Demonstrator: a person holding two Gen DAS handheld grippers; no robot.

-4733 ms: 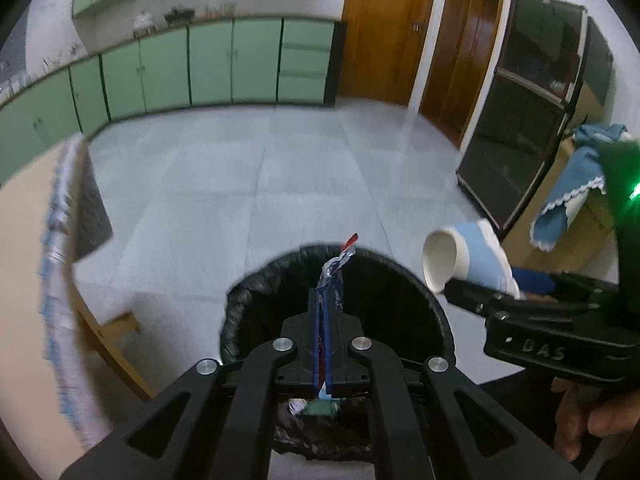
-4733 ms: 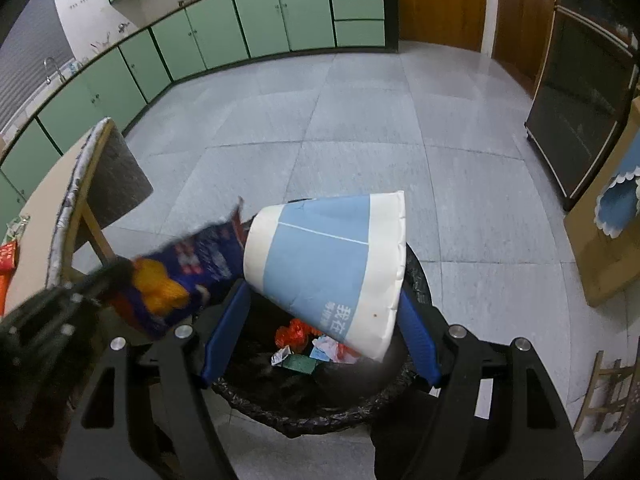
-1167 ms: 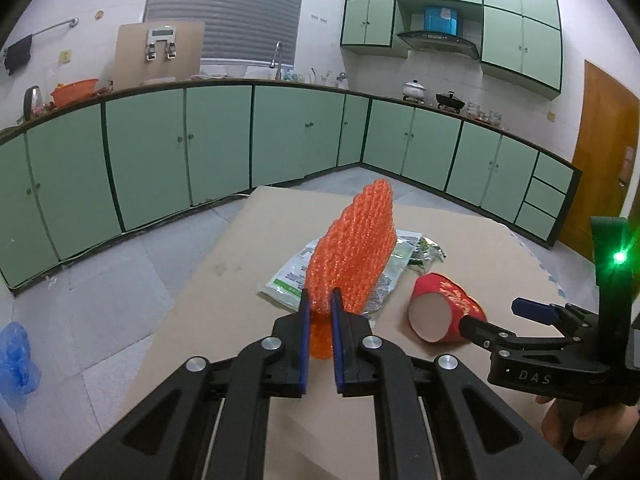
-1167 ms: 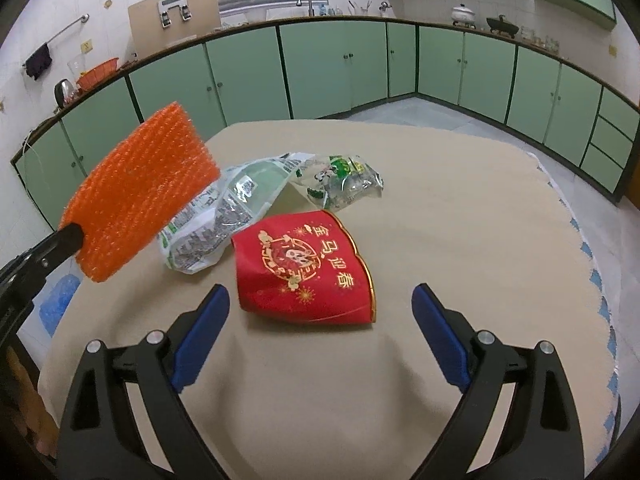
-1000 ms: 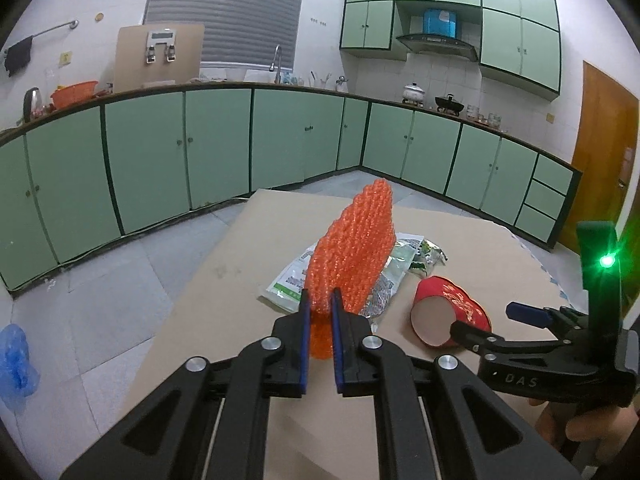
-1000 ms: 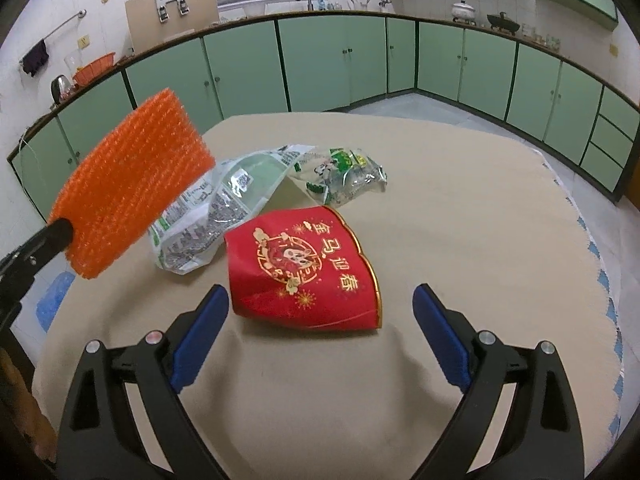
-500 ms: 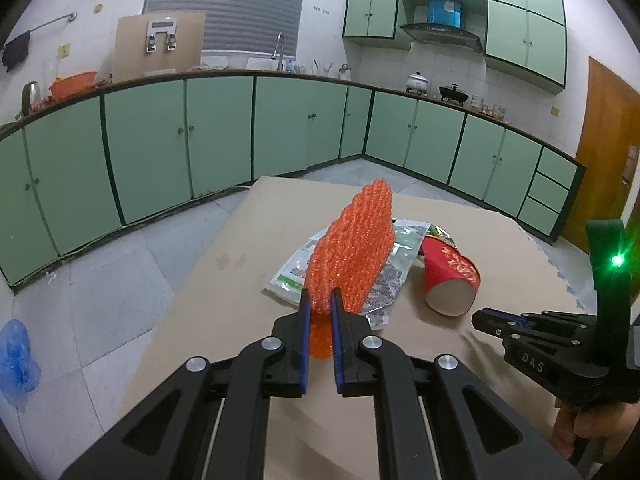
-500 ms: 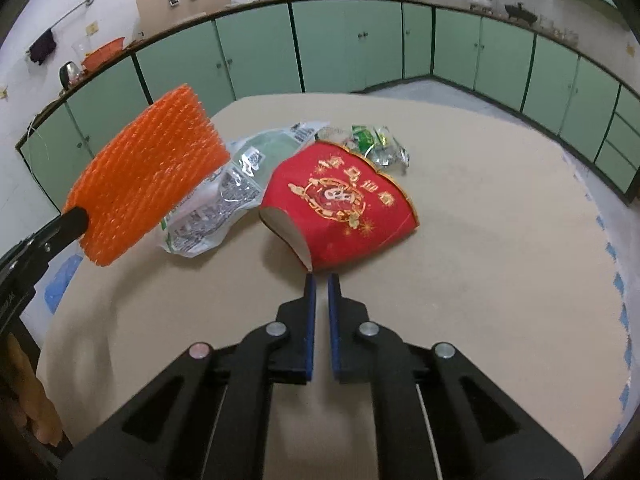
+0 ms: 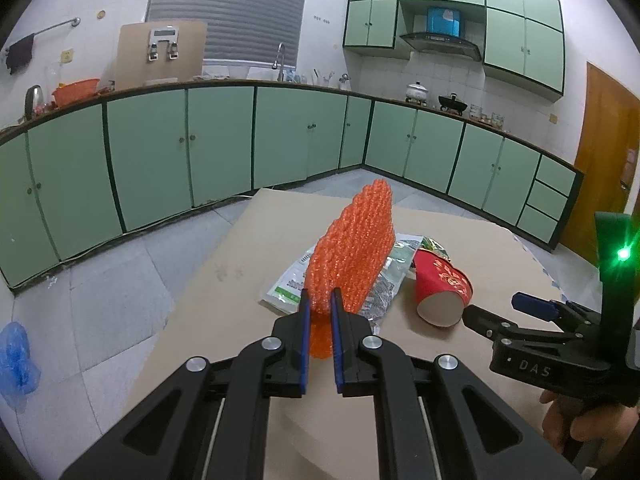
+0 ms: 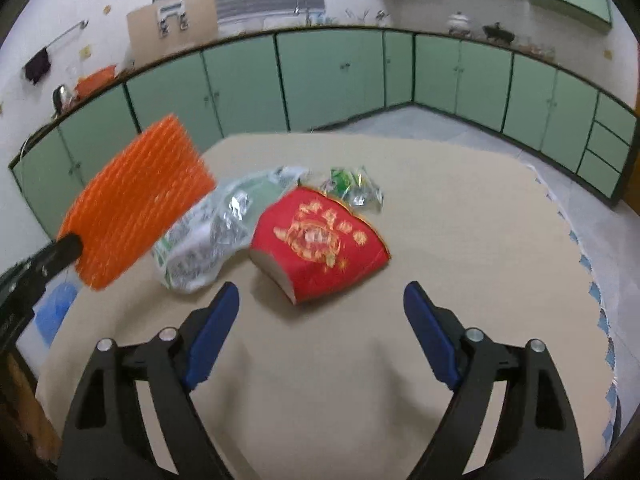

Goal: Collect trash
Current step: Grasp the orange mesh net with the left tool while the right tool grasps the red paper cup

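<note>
My left gripper point(image 9: 319, 300) is shut on the lower edge of an orange bubble-textured sheet point(image 9: 352, 248), which it holds upright above the table; the right wrist view shows the same sheet point(image 10: 136, 200) at the left. A red paper cup point(image 10: 320, 240) with gold print lies on its side on the beige table point(image 10: 440, 220), its mouth toward my right gripper point(image 10: 321, 293). That gripper's jaws are opening wide just short of the cup, and its pads touch nothing. In the left wrist view the cup point(image 9: 440, 288) lies just ahead of the right gripper point(image 9: 494, 306).
A crumpled silver and green wrapper point(image 10: 208, 232) lies left of the cup and a small green wrapper point(image 10: 352, 184) behind it. The table's right edge point(image 10: 592, 280) has blue scalloped trim. A blue bag point(image 9: 16, 356) lies on the floor. Green cabinets line the walls.
The right gripper's jaws went from wide to shut and have spread again. The red cup has swung round, its mouth now toward the right gripper. The left gripper still holds the orange sheet.
</note>
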